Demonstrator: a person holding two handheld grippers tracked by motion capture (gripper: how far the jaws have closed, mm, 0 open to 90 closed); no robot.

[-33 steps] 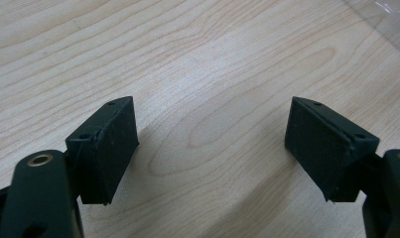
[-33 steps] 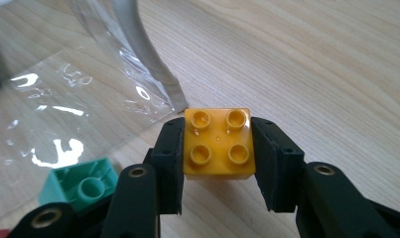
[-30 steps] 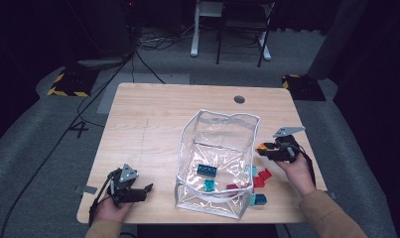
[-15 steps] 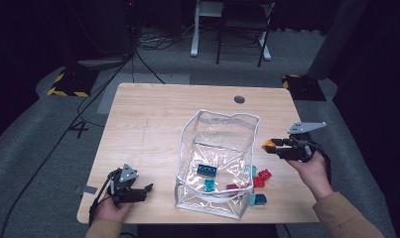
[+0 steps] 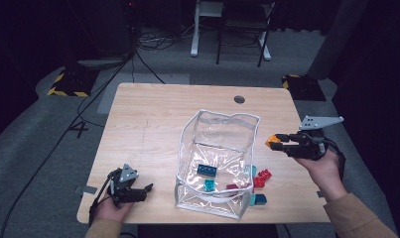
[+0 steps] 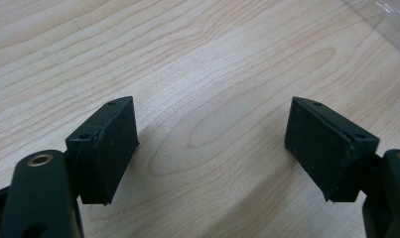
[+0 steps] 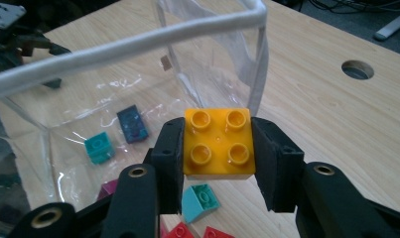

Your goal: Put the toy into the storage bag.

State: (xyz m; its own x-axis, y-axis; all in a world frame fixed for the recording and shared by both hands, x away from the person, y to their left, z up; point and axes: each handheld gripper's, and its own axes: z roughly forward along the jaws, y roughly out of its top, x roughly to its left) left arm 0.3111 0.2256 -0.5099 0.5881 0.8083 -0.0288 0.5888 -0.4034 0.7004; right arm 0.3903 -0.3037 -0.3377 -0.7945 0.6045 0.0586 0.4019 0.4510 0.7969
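Right gripper [image 7: 217, 148] clamps the square yellow four-stud plastic brick [image 7: 218, 142] between its pads (studs up), held above the table beside the clear plastic bag [image 5: 222, 148]. Left gripper [image 5: 130, 189] gapes, nothing held.

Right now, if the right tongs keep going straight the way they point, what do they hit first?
Most likely the clear bag's white rim. The right tongs, shut on the orange block, point toward it; depth is hard to judge, so they might pass just above it.
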